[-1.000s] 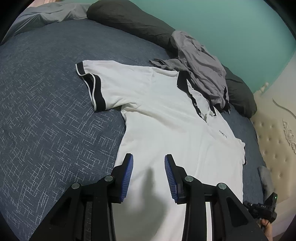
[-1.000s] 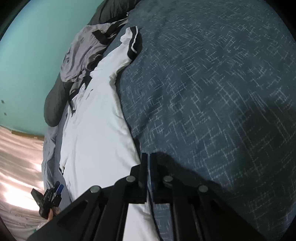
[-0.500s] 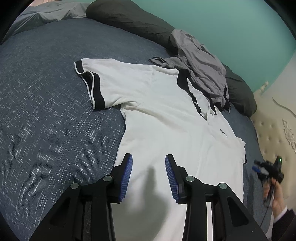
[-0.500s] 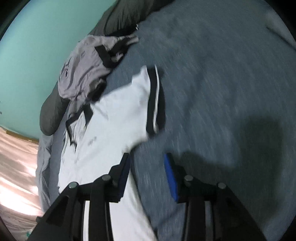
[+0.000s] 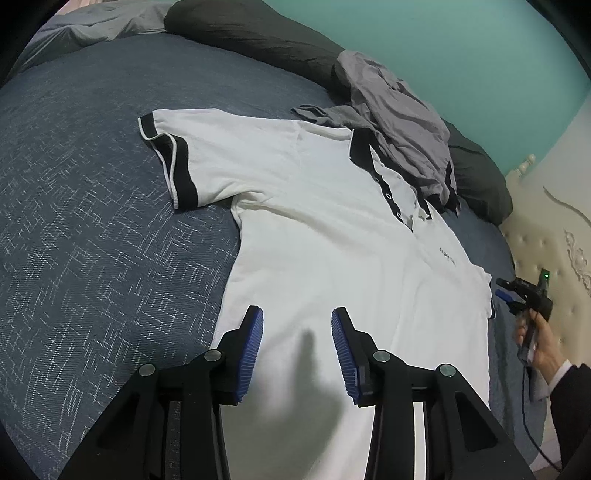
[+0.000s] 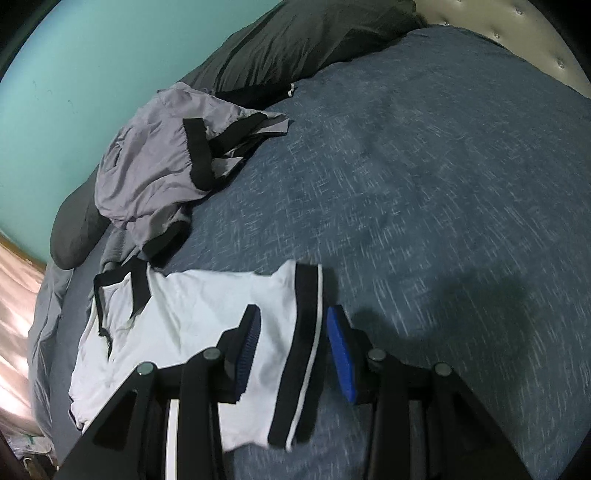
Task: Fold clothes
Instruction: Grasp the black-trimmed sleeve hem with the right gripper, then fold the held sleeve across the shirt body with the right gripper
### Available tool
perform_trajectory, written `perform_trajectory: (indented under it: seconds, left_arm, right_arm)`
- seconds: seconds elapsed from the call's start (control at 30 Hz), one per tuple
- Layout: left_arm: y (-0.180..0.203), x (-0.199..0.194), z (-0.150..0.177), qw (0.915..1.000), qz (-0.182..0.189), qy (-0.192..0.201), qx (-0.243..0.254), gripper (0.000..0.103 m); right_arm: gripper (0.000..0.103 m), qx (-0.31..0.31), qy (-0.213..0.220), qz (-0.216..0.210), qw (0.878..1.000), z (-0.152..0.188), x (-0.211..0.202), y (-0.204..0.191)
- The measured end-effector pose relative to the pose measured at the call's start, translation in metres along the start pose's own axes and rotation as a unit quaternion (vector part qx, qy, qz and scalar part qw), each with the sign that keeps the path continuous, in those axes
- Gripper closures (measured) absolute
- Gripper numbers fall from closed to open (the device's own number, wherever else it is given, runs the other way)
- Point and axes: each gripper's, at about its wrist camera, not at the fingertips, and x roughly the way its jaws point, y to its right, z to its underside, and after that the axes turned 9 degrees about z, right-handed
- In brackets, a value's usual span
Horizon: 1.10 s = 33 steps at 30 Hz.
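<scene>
A white polo shirt (image 5: pixel 332 229) with black collar and black sleeve bands lies spread face up on the dark blue bed cover (image 5: pixel 92 240). My left gripper (image 5: pixel 297 332) hovers open over the shirt's lower body, with nothing between its blue pads. In the right wrist view, my right gripper (image 6: pixel 293 332) is open above the shirt's (image 6: pixel 192 314) sleeve. The black sleeve band (image 6: pixel 306 332) shows in the gap between the jaws, and the pads do not press it. The left wrist view shows the right gripper (image 5: pixel 504 291) in a hand beside the shirt's far sleeve.
A crumpled grey garment (image 5: pixel 399 122) (image 6: pixel 147 166) lies by the shirt's collar, partly on dark pillows (image 5: pixel 258 33) (image 6: pixel 295 48) along a teal wall. A cream tufted headboard (image 5: pixel 554 240) stands at the right. Bare bed cover (image 6: pixel 443 184) stretches beyond the sleeve.
My right gripper went from shut to open and travelled from the shirt's lower edge up to the sleeve. The left gripper stayed almost where it was.
</scene>
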Motion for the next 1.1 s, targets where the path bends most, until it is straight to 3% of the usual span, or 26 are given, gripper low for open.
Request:
perform_trajectory:
  seconds: [0.4,0.53,0.7,0.9,1.1]
  left_arm:
    - [-0.002,0.003,0.001,1.0,-0.001,-0.002,0.001,0.06]
    - [-0.004,0.003,0.002,1.0,-0.001,-0.003,-0.004,0.06]
    - [-0.004,0.003,0.001,1.0,0.0,-0.002,-0.004,0.06]
    - [-0.004,-0.001,0.0,1.0,0.002,0.0,-0.003,0.06]
    - [-0.001,-0.004,0.0,1.0,0.009,0.0,-0.002,0.06]
  right_arm:
    - [0.065,0.015,-0.004,0.007,1.0,-0.012,0.035,-0.005]
    - [0.085,0.014,0.016,0.002,1.0,-0.012,0.031,-0.009]
    - [0.099,-0.007,0.029,0.012,0.999,-0.012,0.024,-0.017]
    - [0.1,-0.04,0.081,0.023,0.996,-0.011,-0.007,-0.036]
    - [0.1,-0.091,0.096,0.05,0.99,0.006,-0.03,-0.088]
